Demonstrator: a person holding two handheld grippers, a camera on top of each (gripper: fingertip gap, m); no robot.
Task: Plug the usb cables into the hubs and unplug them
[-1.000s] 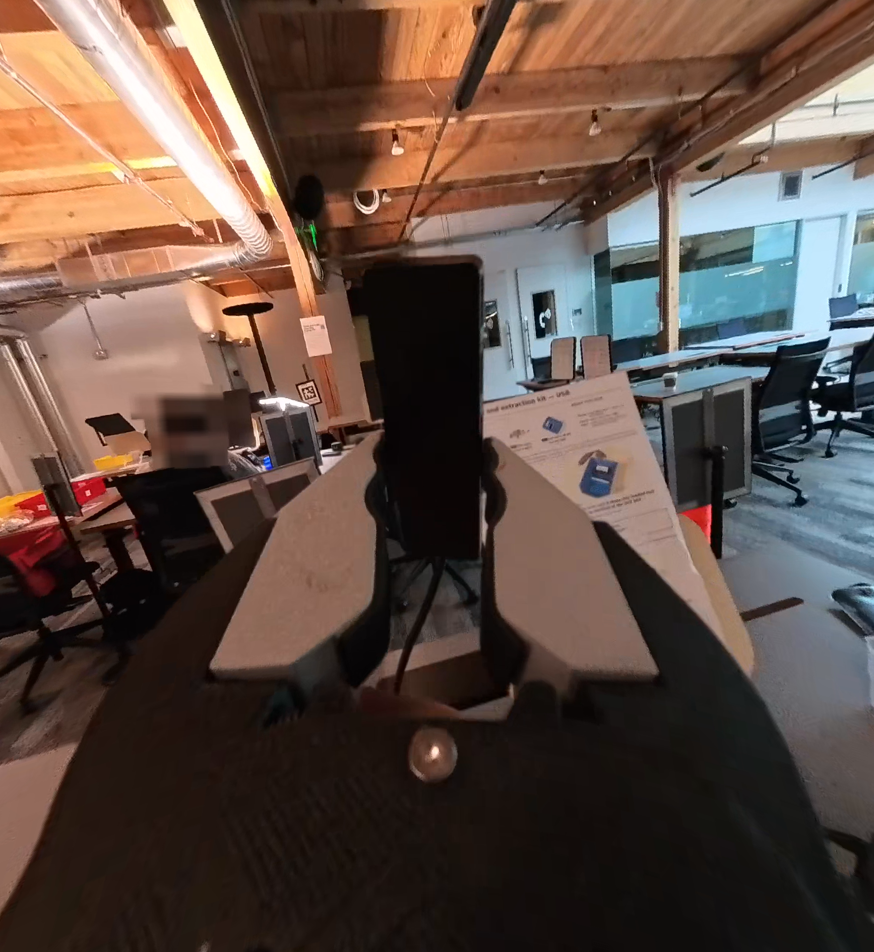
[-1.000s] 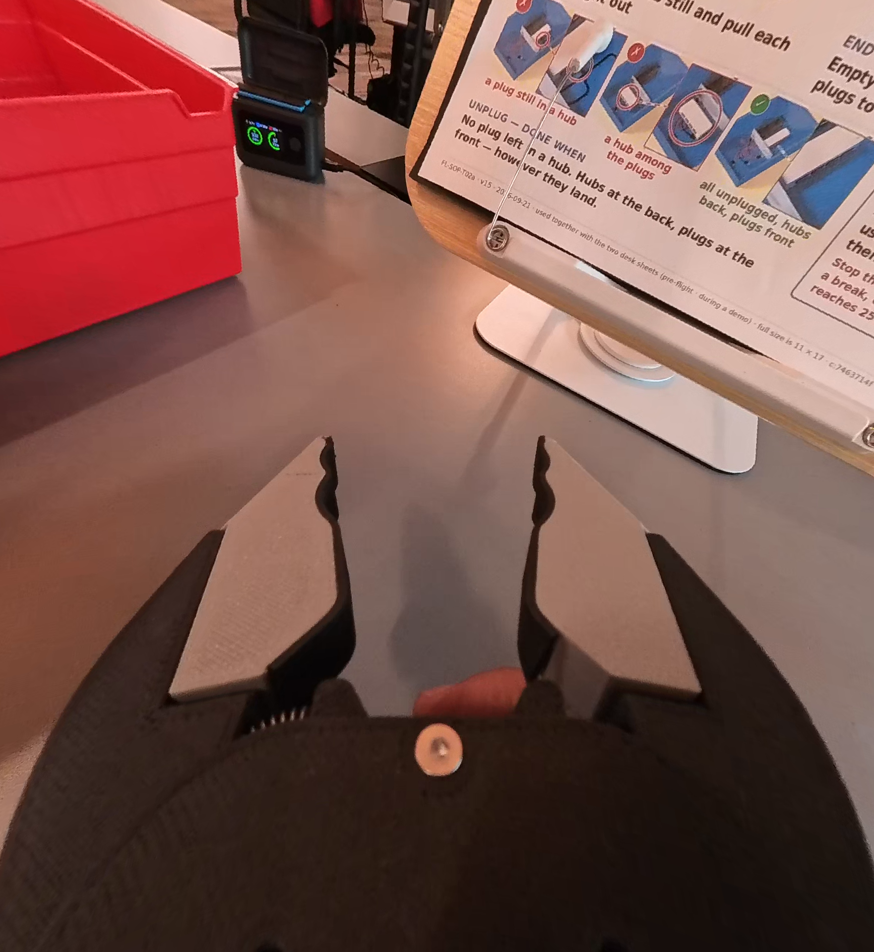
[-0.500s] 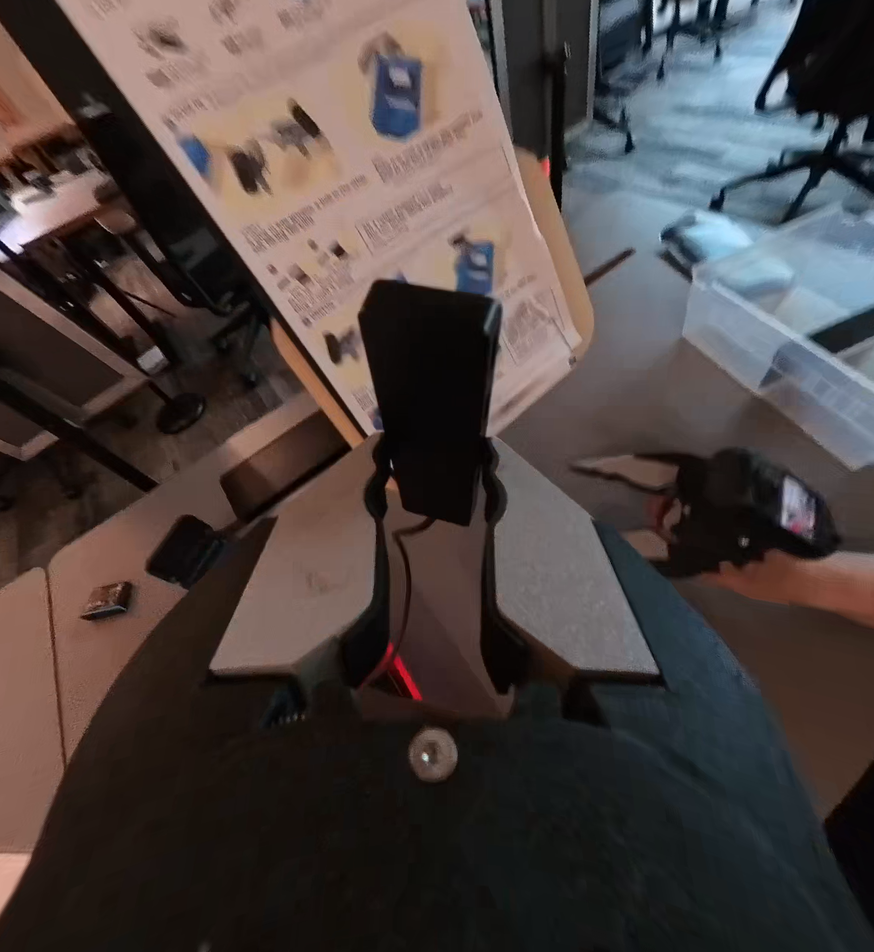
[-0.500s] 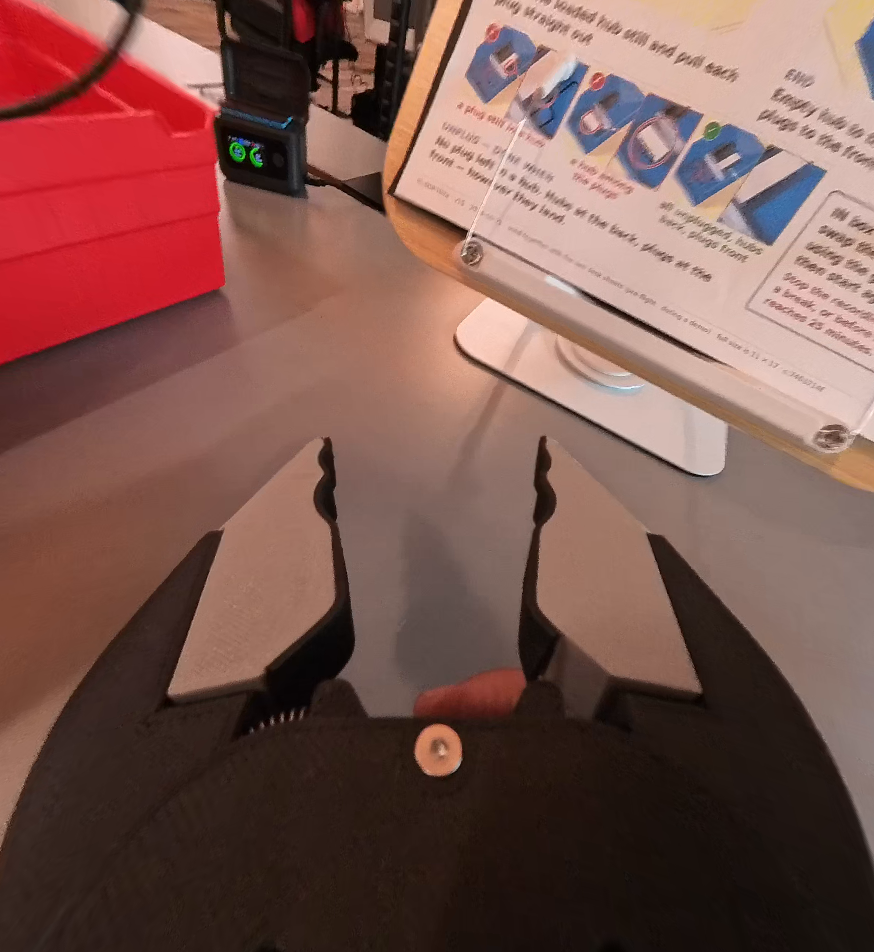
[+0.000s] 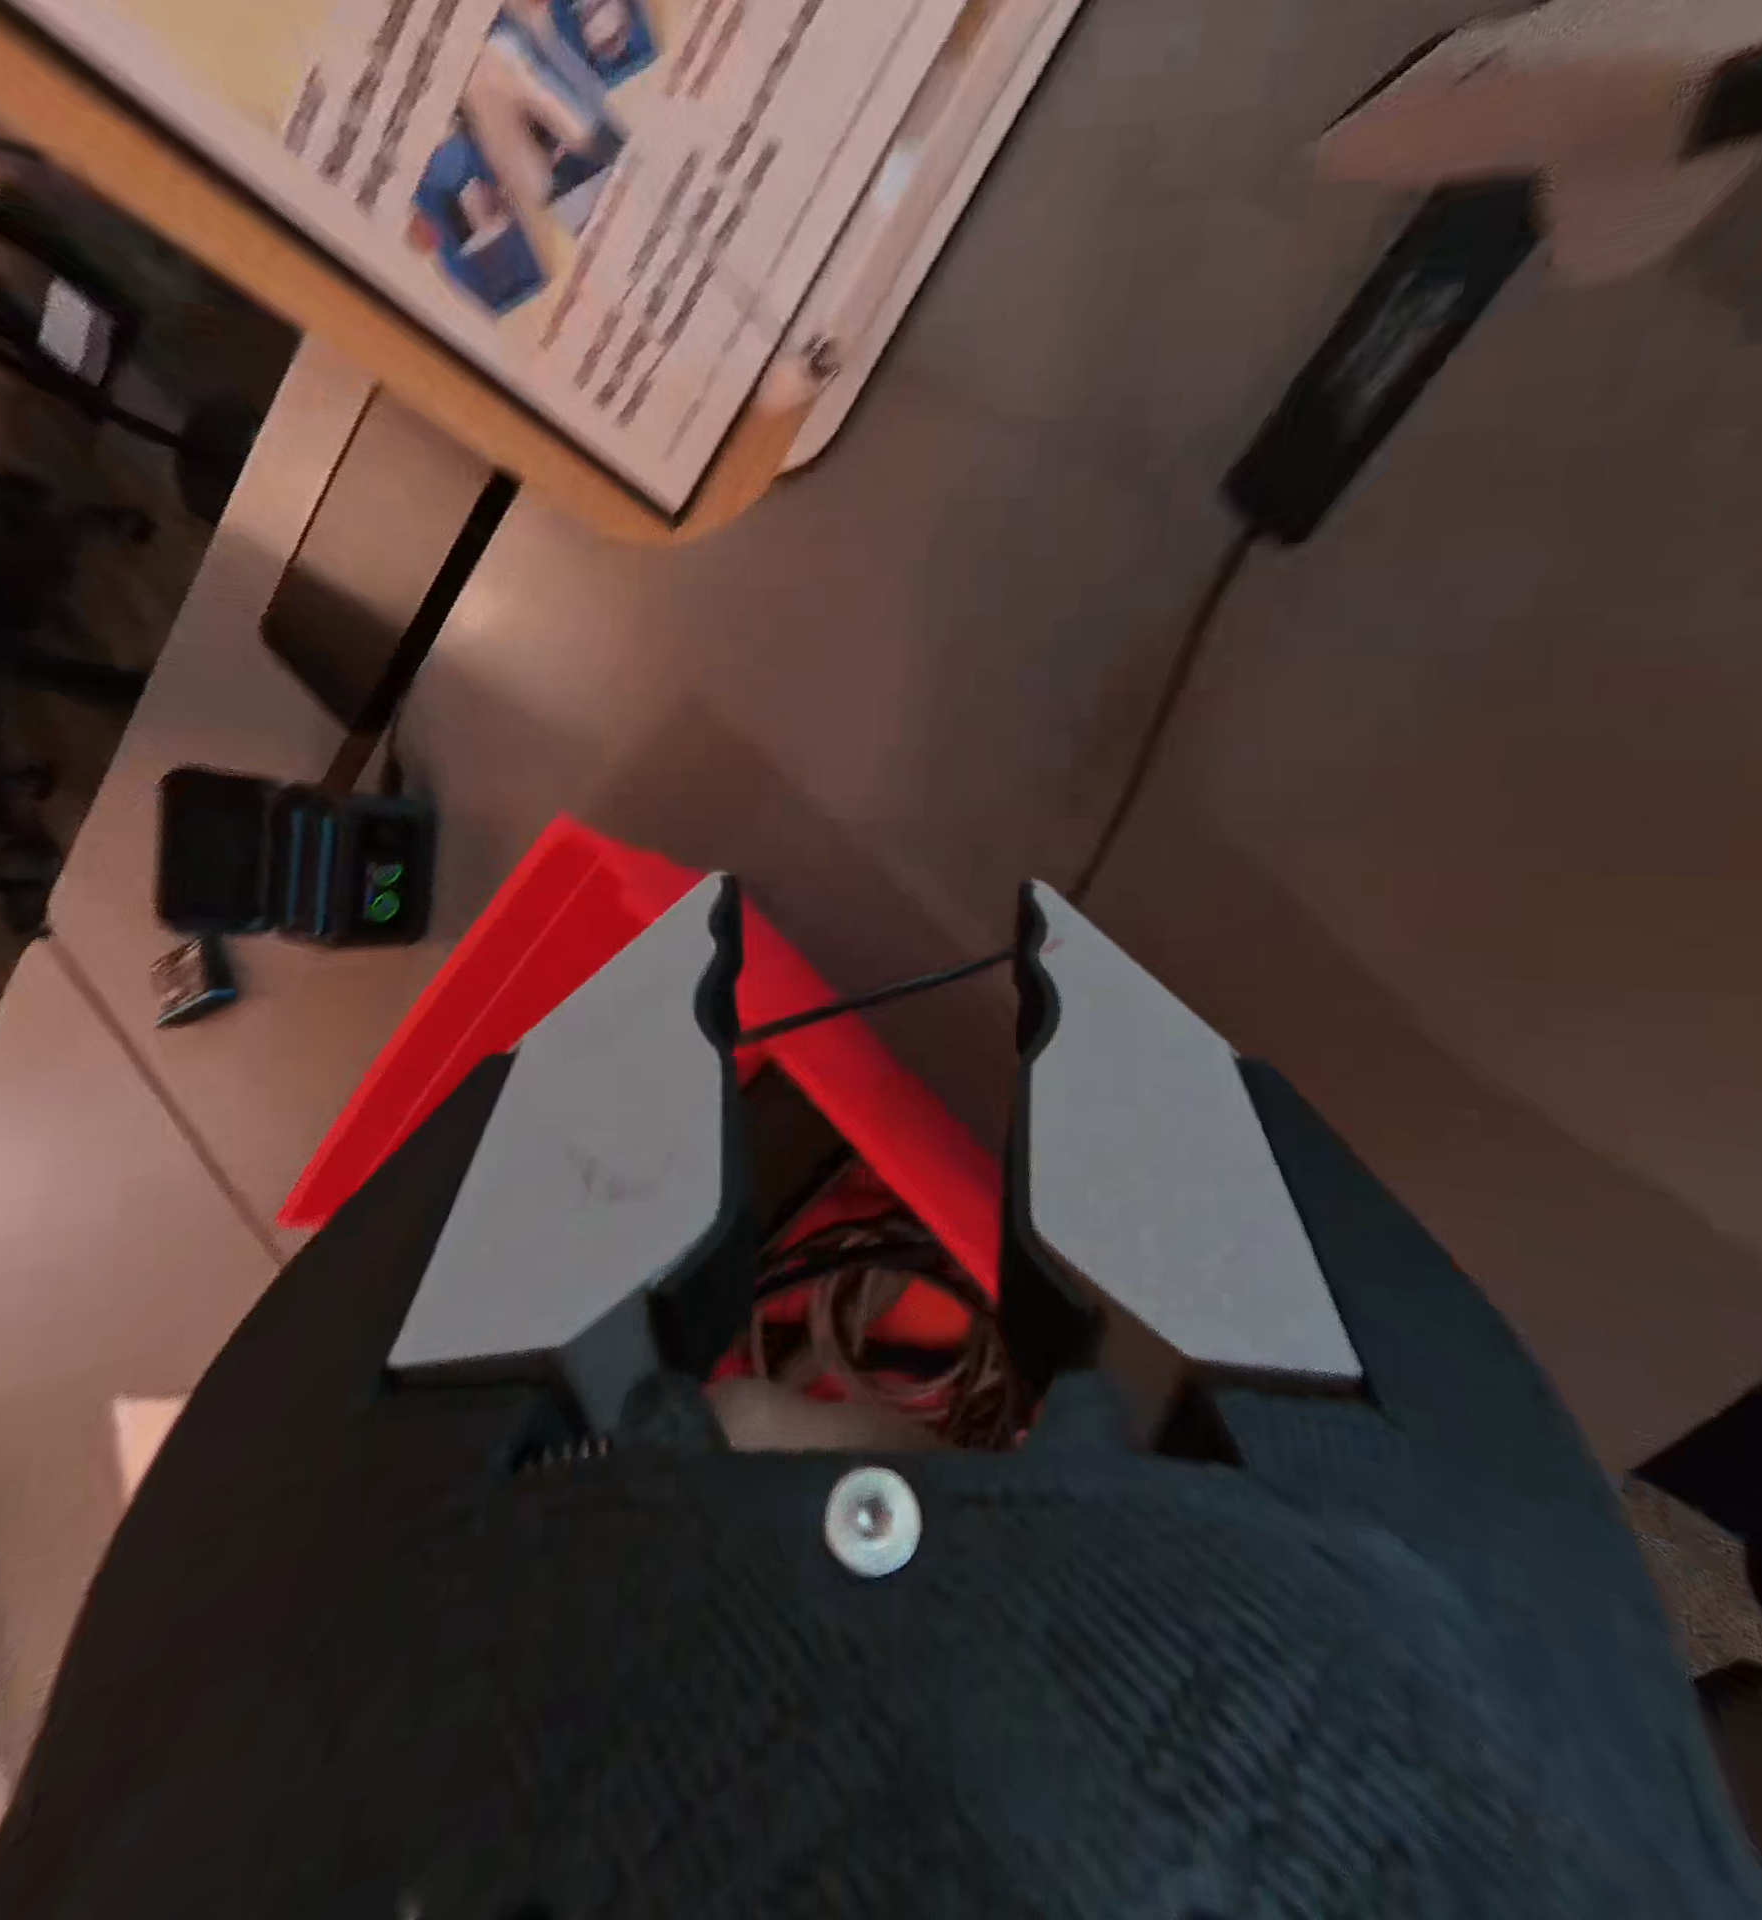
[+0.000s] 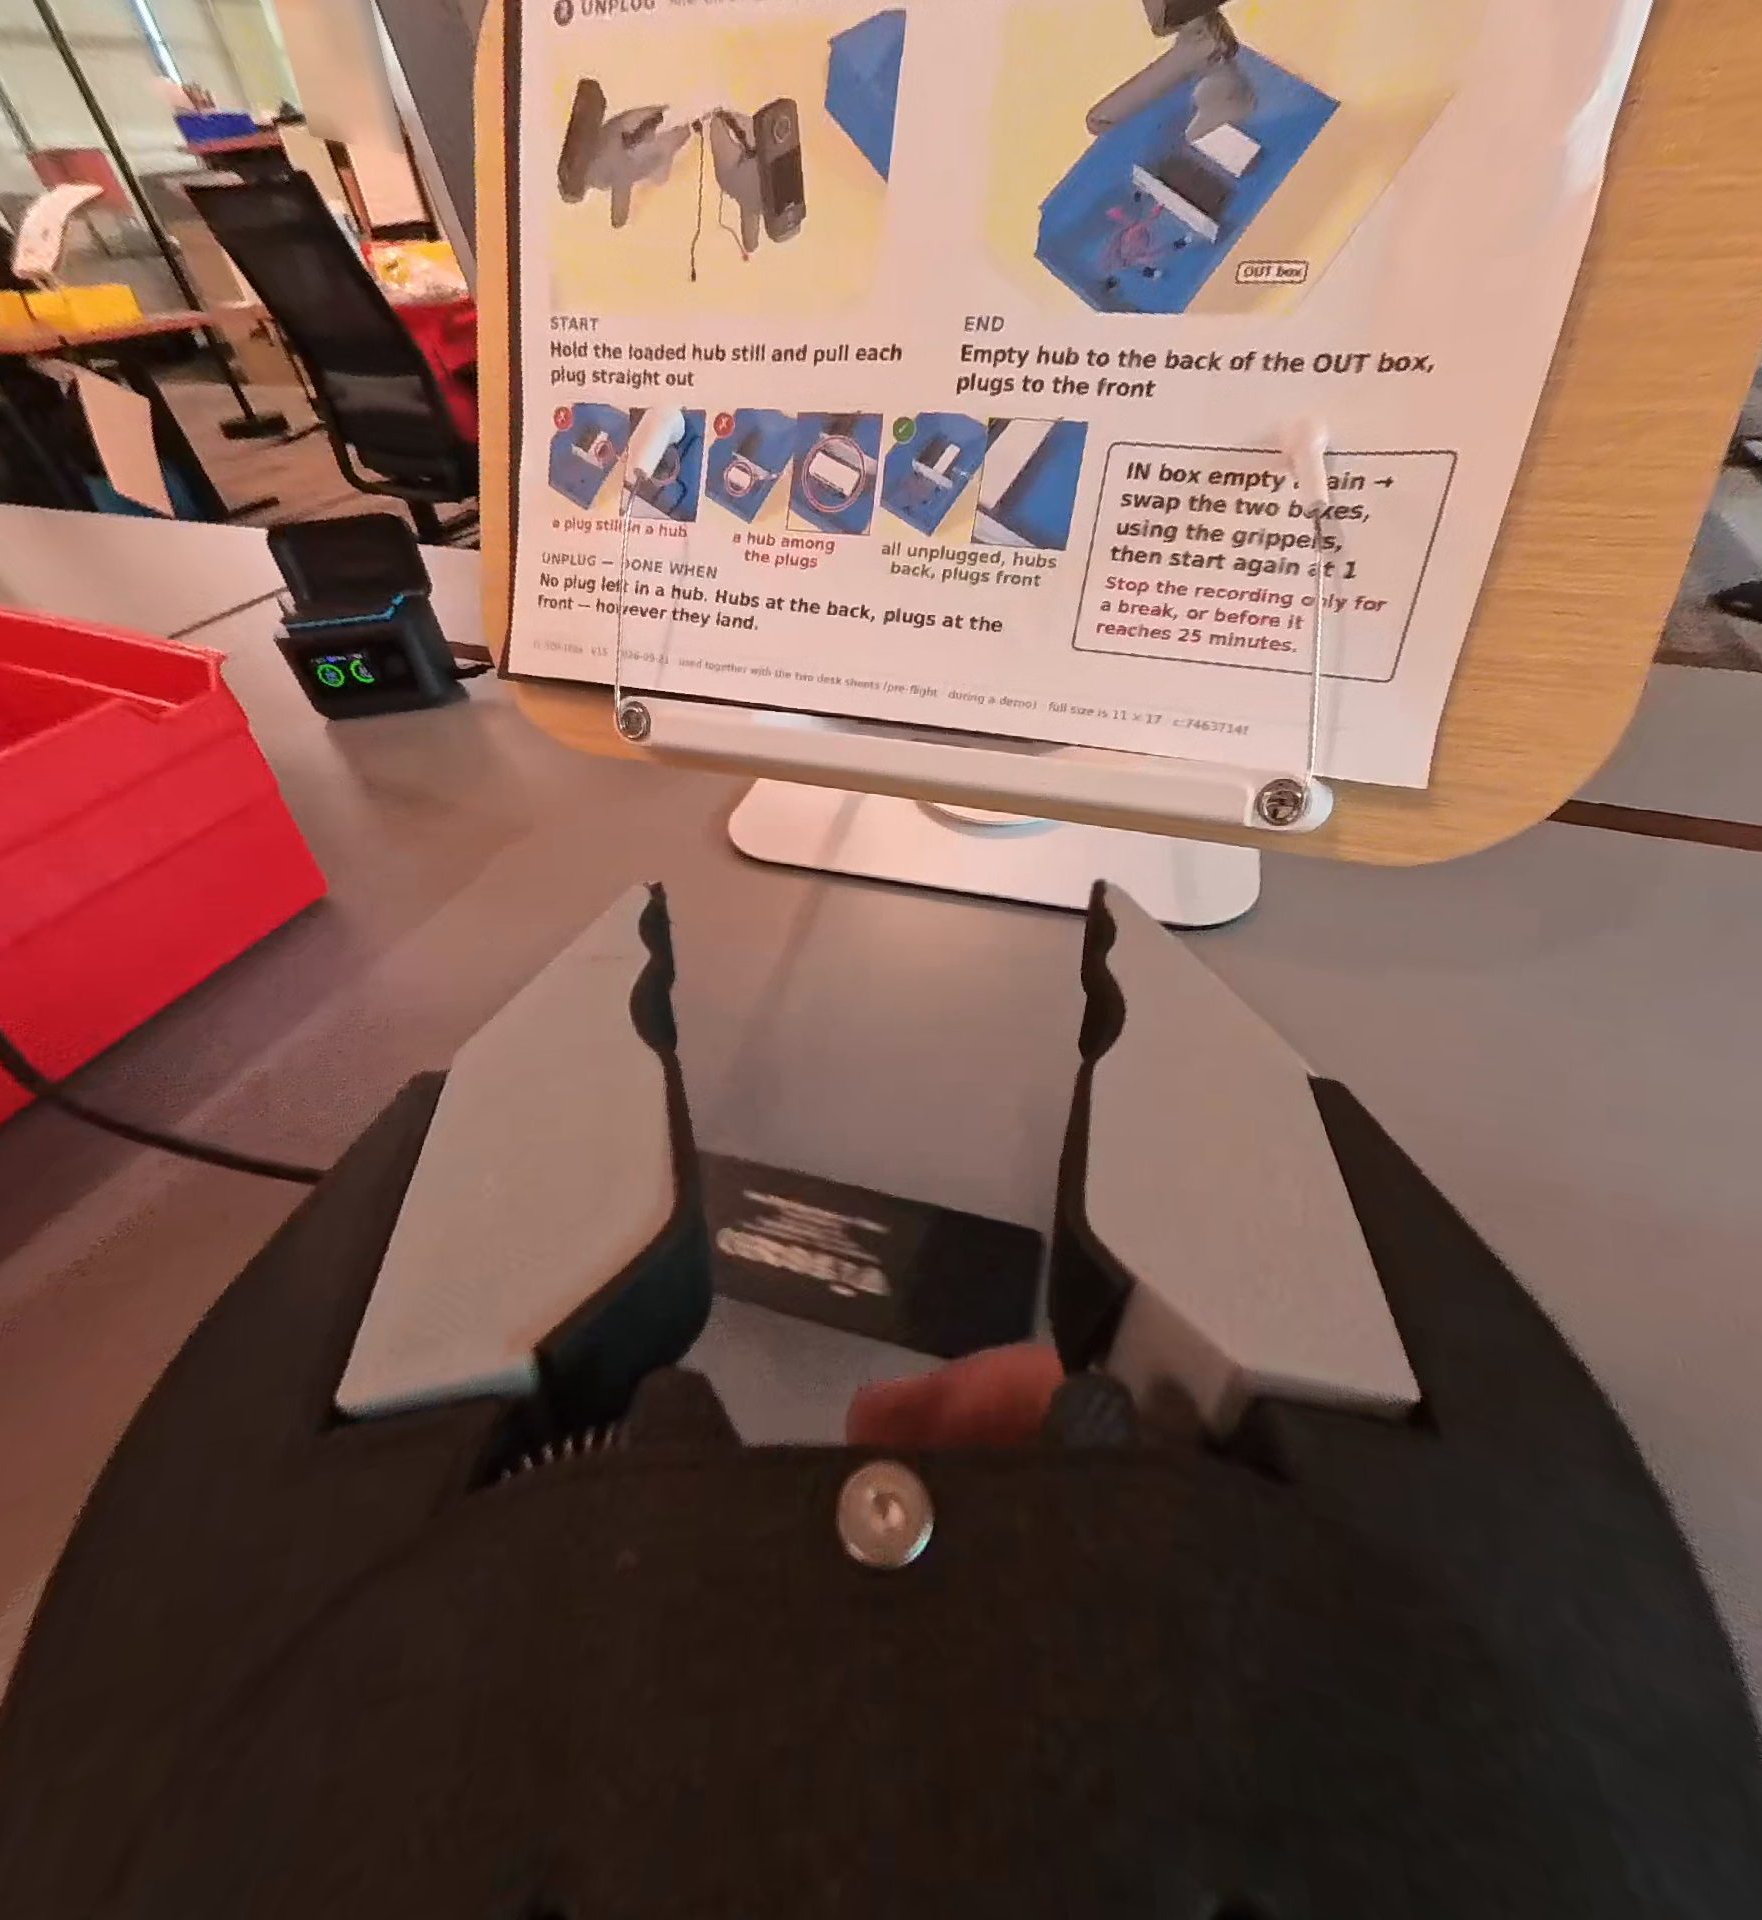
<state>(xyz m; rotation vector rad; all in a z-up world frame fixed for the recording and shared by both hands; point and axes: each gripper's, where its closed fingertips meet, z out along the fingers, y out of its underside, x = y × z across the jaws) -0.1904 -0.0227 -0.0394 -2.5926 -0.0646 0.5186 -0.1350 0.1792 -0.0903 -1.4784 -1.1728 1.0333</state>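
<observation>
A black USB hub lies flat on the grey table, ahead and to the right of my left gripper. The hub's thin black cable trails back and crosses the gap between my left fingers. My left gripper is open and empty above a red bin that holds coiled cables. My right gripper is open, low over the table. The hub lies between its fingers near their base, not gripped. The cable runs off to the left past the red bin.
An instruction sheet on a wooden board stands on a white stand just behind the hub; it also shows in the left wrist view. A small black device with green lights sits behind the red bin. Office chairs stand beyond the table.
My left gripper has opened and let go of the hub, which now lies on the table, and has swung down over the red bin. My right gripper has moved over the hub.
</observation>
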